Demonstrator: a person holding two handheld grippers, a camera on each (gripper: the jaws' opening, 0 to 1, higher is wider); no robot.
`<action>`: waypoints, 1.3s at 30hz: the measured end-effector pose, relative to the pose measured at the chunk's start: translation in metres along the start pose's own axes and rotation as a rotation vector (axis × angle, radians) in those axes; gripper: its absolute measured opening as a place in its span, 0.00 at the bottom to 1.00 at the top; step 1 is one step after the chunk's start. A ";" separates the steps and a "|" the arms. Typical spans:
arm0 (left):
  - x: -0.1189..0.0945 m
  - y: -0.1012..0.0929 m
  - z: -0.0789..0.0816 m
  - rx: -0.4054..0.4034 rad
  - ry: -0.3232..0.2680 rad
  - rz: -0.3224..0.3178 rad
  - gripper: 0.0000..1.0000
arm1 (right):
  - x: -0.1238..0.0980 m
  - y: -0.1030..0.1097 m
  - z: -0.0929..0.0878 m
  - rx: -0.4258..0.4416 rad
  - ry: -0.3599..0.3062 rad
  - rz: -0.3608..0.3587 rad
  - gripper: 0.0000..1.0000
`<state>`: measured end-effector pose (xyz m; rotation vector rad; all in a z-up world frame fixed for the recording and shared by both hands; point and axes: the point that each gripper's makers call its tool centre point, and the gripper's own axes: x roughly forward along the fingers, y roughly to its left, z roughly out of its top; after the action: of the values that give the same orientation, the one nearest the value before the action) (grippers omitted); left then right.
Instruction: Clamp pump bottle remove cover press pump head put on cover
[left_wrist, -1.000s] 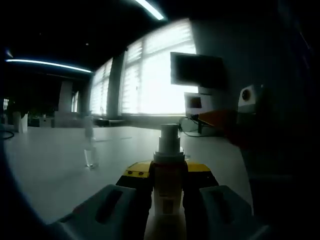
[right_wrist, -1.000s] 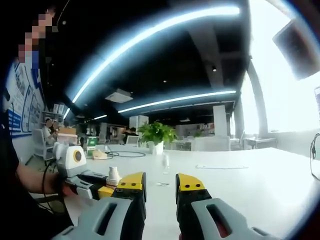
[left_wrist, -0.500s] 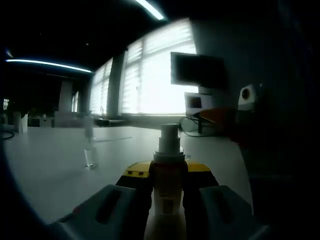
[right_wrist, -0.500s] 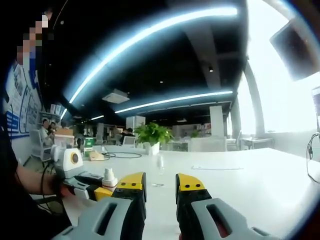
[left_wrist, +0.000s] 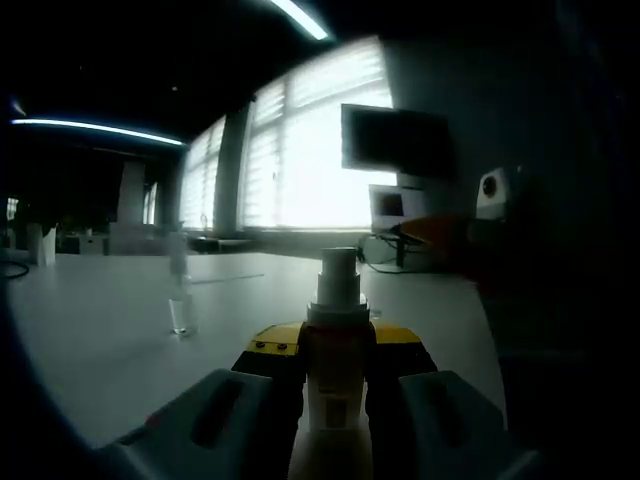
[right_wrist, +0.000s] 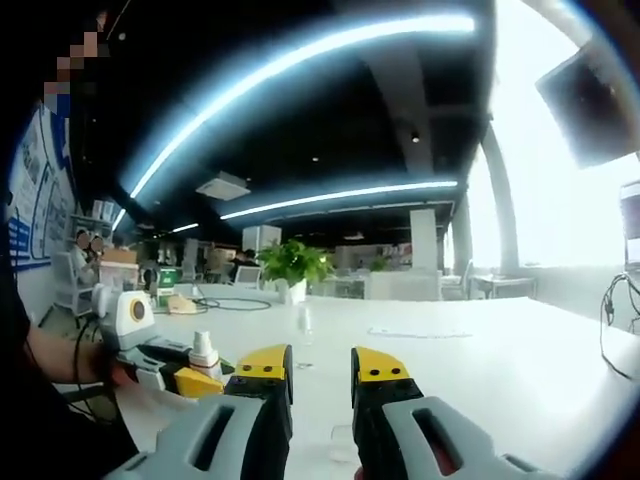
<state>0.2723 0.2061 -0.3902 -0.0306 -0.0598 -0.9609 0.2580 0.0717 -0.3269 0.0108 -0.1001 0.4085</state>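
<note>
your left gripper (left_wrist: 335, 365) pinches the pump bottle (left_wrist: 335, 330) upright over the table (left_wrist: 100, 340), its cover (left_wrist: 181, 315) already off and standing apart, while your right gripper (right_wrist: 320, 375) is spread empty; pressing and recapping remain.

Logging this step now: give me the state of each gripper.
Left gripper: shut on the pump bottle.
Right gripper: open, holding nothing.

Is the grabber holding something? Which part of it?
The left gripper clamps the small pale pump bottle by its body, below the uncovered white pump head. The right gripper holds nothing.
</note>
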 end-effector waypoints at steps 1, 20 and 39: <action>0.000 0.000 0.000 0.000 0.000 0.000 0.14 | -0.001 -0.002 0.000 0.017 0.006 -0.014 0.15; 0.000 0.000 0.000 0.003 0.001 0.000 0.14 | 0.004 -0.005 -0.030 -0.023 0.204 -0.043 0.21; 0.000 0.000 0.000 0.003 0.001 0.000 0.14 | 0.012 -0.015 -0.060 -0.046 0.326 -0.070 0.23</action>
<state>0.2726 0.2061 -0.3904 -0.0270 -0.0606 -0.9606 0.2803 0.0646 -0.3850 -0.0973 0.2123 0.3330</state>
